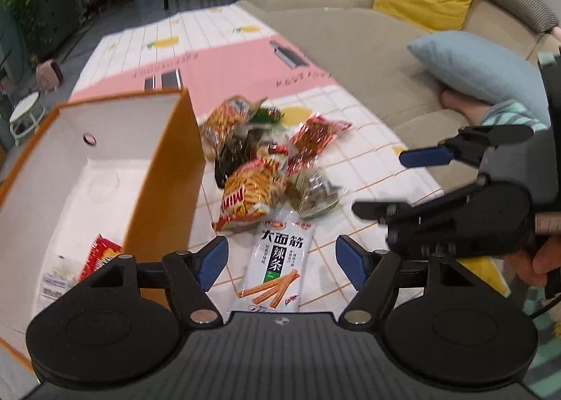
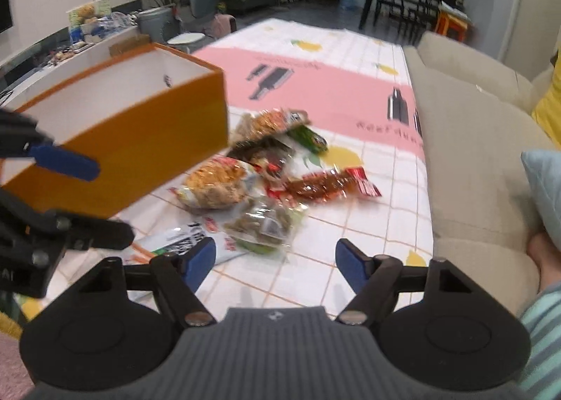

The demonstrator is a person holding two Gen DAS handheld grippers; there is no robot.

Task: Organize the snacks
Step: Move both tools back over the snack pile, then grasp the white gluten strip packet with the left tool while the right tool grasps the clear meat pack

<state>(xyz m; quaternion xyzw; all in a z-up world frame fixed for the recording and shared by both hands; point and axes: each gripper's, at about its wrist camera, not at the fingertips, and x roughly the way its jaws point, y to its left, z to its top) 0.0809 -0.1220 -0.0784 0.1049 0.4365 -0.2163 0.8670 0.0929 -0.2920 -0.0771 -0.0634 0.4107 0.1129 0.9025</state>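
A: Starting with the left gripper (image 1: 279, 258): what was its condition?

B: Its jaws stood spread apart and held nothing. A white spicy-strip packet (image 1: 278, 259) lay flat on the tablecloth (image 1: 350, 161) between the blue fingertips (image 1: 214, 259), with no visible contact on either side.

A: And the right gripper (image 2: 275, 265)?

B: Also spread wide and unloaded, above bare tablecloth. The nearest item ahead of it was a clear bag of green snacks (image 2: 264, 226).

A: Where was the rest of the stock?

B: A loose snack pile (image 1: 270, 158) sat on the tablecloth just past the white packet: an orange bag of sticks (image 1: 250, 198), a red-brown packet (image 1: 312, 140), and dark green packets behind, blurred. The pile lay just beside the orange box (image 1: 164, 182), on its right wall side.

A: Box contents?

B: The box was white inside, open at the top. A red packet (image 1: 100, 254) and a pale wrapped item (image 1: 56, 280) rested in its near corner. A sofa (image 1: 368, 59) with a blue cushion (image 1: 480, 66) bordered the table.
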